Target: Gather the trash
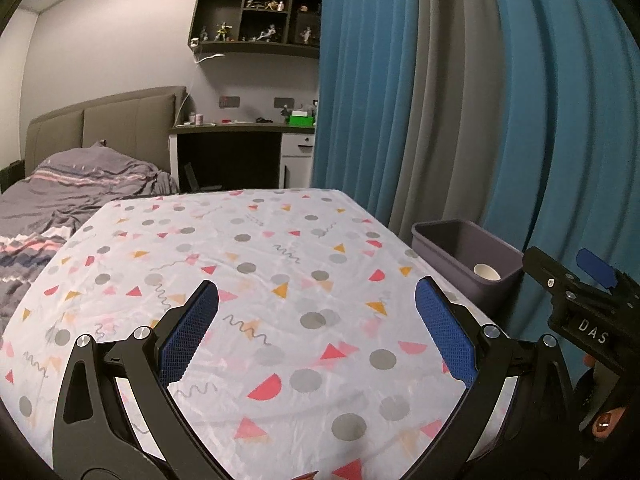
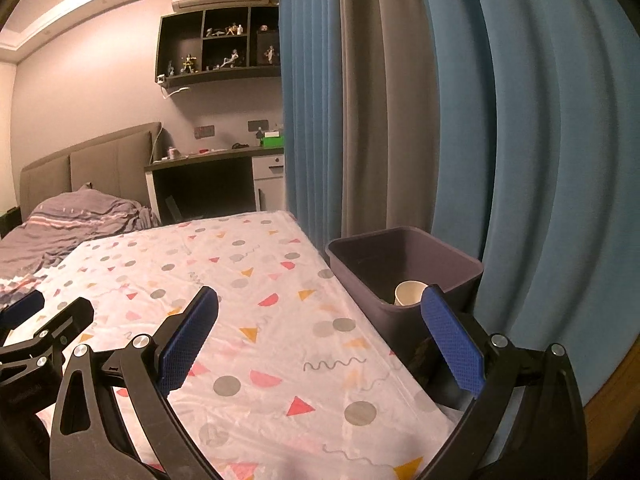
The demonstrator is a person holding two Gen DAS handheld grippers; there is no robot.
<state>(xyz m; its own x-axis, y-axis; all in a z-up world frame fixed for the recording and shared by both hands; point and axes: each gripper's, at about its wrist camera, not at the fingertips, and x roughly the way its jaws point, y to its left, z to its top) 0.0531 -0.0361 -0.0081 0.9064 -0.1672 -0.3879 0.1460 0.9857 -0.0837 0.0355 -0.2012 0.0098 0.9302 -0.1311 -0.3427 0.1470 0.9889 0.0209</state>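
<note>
One bin [image 2: 404,264], one paper cup [image 2: 409,293], two tools.

1. Left wrist view: low and close over the table [image 1: 280,264], facing along it toward the bed [image 1: 60,200] and shelf [image 1: 256,16].
2. Right wrist view: same heading, set further right, nearer the bin [image 2: 404,264].
3. Shared: table, bin, curtain [image 2: 400,100], bed.

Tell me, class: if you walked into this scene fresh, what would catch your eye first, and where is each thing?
First comes the table's cloth, white with grey dots, pink and orange shapes, filling the middle. Next the tall blue and grey curtains along the right, with a grey bin at their foot beside the table's right edge, a paper cup lying inside. Both the left gripper and the right gripper hang open above the cloth, holding nothing.
</note>
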